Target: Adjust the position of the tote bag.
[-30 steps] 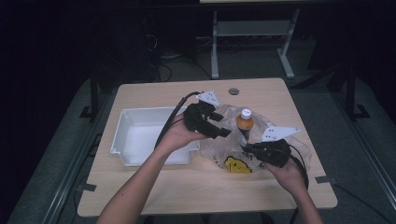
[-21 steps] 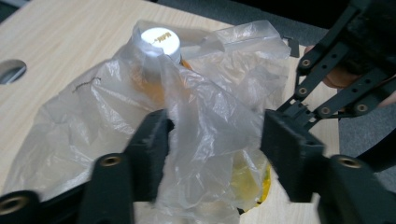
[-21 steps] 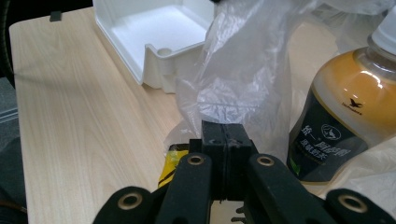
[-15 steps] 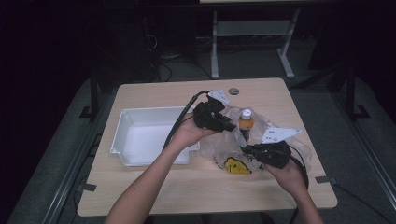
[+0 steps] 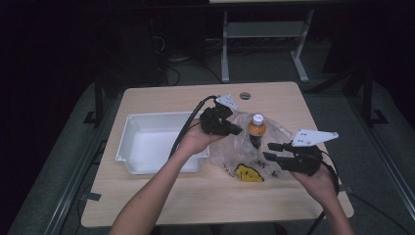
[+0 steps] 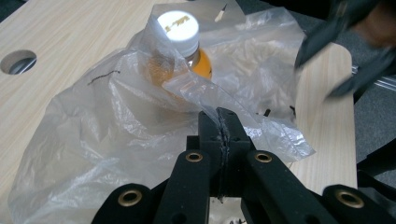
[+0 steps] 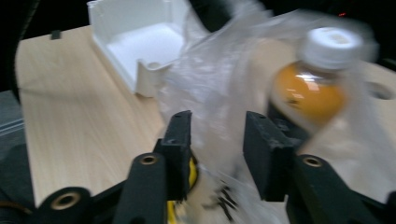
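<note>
The pale wooden table (image 5: 161, 205) carries everything. On its left side sits the empty white plastic bin (image 5: 147, 142). Beside it, mid-table, lies the thin clear plastic bag with a yellow smiley print (image 5: 244, 171), and inside it stands the small orange-filled bottle with a white cap (image 5: 256, 128).

My left gripper (image 6: 220, 122) has its jaws pressed together on a fold of the bag's film near the mouth. My right gripper (image 7: 215, 140) stands with jaws apart, film between them, nothing clamped.

I judge the bag limp, light and slippery, likely to tear if yanked; the edge is the place to pinch. The bottle looks rigid and heavier, best taken around its body below the cap.
</note>
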Demonstrator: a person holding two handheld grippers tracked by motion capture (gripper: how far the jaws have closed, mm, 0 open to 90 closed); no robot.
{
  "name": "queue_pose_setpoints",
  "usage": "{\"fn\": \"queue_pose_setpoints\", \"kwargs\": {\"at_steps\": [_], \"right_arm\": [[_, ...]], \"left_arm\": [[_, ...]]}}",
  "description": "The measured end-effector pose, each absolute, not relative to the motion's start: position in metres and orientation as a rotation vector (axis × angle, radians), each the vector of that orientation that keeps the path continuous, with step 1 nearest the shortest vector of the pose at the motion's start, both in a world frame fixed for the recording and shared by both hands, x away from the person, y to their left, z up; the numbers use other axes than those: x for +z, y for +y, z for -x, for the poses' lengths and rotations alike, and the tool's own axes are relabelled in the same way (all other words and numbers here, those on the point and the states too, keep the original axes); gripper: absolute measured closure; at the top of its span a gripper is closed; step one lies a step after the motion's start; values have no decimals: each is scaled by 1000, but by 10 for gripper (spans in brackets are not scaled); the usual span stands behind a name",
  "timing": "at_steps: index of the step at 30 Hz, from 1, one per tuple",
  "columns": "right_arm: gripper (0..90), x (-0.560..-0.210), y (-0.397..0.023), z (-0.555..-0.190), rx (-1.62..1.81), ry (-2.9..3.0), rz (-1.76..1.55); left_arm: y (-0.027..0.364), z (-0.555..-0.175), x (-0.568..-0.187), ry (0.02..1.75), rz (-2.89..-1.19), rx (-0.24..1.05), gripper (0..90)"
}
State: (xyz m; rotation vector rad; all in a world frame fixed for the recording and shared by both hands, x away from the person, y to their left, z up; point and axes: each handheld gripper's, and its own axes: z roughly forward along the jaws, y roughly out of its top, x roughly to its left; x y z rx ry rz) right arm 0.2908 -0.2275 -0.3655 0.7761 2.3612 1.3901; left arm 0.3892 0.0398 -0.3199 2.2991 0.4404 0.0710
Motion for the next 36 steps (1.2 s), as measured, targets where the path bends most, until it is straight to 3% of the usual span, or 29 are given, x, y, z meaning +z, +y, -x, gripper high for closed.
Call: {"fn": "queue_pose_setpoints", "kwargs": {"at_steps": [7, 20, 24, 32, 33, 34, 36], "right_arm": [[519, -354, -265, -294, 1286, 2295, -838], [492, -362, -296, -339, 1094, 2359, -928], [550, -368, -292, -358, 1029, 2418, -949], [817, -380, -285, -379, 909, 2478, -940], [817, -380, -285, -379, 909, 2478, -940], [883, -380, -286, -381, 915, 2469, -950], [898, -380, -287, -383, 931, 2471, -948]], "left_arm": [[52, -390, -324, 473, -2322, 83, 897], [66, -397, -327, 504, -2352, 109, 898], [70, -402, -329, 524, -2363, 117, 899], [80, -412, -336, 568, -2385, 137, 899], [80, -412, -336, 568, -2385, 137, 899], [81, -414, -337, 578, -2385, 137, 899], [81, -416, -339, 583, -2390, 139, 899]]}}
